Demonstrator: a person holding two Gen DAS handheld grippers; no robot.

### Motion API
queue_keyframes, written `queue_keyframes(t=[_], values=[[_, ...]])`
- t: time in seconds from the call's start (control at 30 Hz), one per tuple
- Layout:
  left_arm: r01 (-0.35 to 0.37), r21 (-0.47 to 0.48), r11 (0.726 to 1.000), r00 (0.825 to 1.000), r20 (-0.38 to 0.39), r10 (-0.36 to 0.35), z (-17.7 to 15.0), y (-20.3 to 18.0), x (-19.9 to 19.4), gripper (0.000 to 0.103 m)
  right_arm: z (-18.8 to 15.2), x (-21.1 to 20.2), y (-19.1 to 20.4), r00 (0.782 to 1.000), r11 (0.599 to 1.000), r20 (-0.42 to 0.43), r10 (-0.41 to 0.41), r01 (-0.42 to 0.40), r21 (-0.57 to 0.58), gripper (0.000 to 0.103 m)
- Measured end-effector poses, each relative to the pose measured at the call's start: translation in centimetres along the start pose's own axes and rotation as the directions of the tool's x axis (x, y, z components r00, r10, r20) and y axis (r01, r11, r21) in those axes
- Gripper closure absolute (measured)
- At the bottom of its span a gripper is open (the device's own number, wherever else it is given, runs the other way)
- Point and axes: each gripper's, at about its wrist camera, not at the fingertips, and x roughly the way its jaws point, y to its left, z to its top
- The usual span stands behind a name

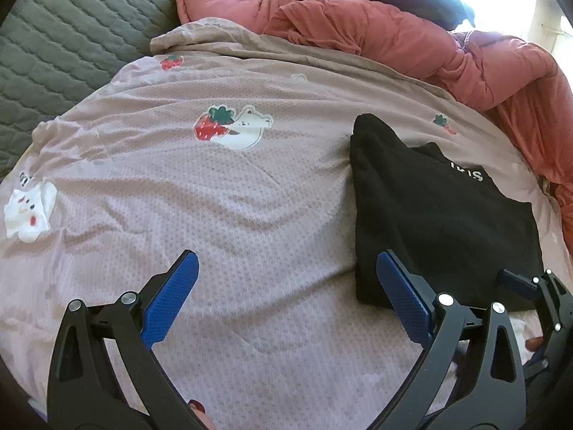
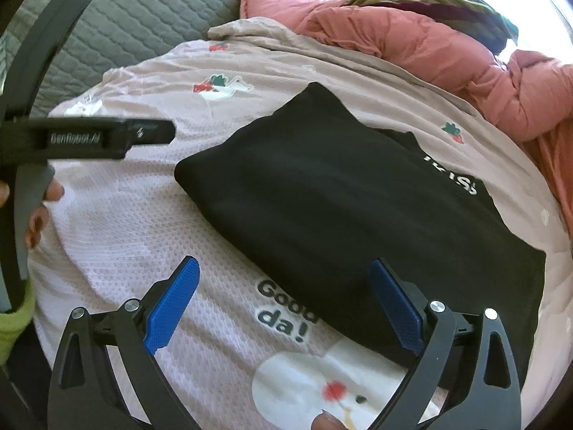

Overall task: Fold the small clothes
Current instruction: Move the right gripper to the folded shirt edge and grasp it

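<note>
A black garment (image 1: 429, 222) with white lettering lies folded into a flat packet on the right part of the bed. In the left wrist view my left gripper (image 1: 286, 256) is open over bare sheet, its right pad (image 1: 404, 297) at the packet's near left corner. My right gripper (image 1: 517, 281) shows at the packet's near right edge. In the right wrist view the black garment (image 2: 340, 197) fills the middle, and my right gripper (image 2: 283, 263) is open with its jaws astride the packet's near edge. My left gripper (image 2: 107, 136) hovers side-on to the left of it, held by a hand (image 2: 46, 193).
The pale pink sheet (image 1: 232, 186) carries strawberry and bear prints and is slightly creased. A bunched salmon quilt (image 1: 412, 36) with dark cloth on top lies along the back and right. Grey quilted fabric (image 1: 71, 28) rises at the back left. A green sleeve (image 2: 12, 322) shows at the left.
</note>
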Motion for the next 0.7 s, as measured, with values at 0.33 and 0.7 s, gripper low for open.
queue_keyframes(t=[0.33,0.7], values=[[-0.007,0.022,1.0,0.999,-0.032,0.008,2.6,-0.1,2.1,0.01,0.7,3.4,1.3,0.993,0.988,-0.018,-0.118,0.116,-0.101,0.007],[-0.029,0.066,0.997,0.998,-0.052,0.032,4.7,-0.8,4.2,0.01,2.2,6.1,2.1,0.962,0.941,0.062,-0.266,0.273,-0.198,0.008]])
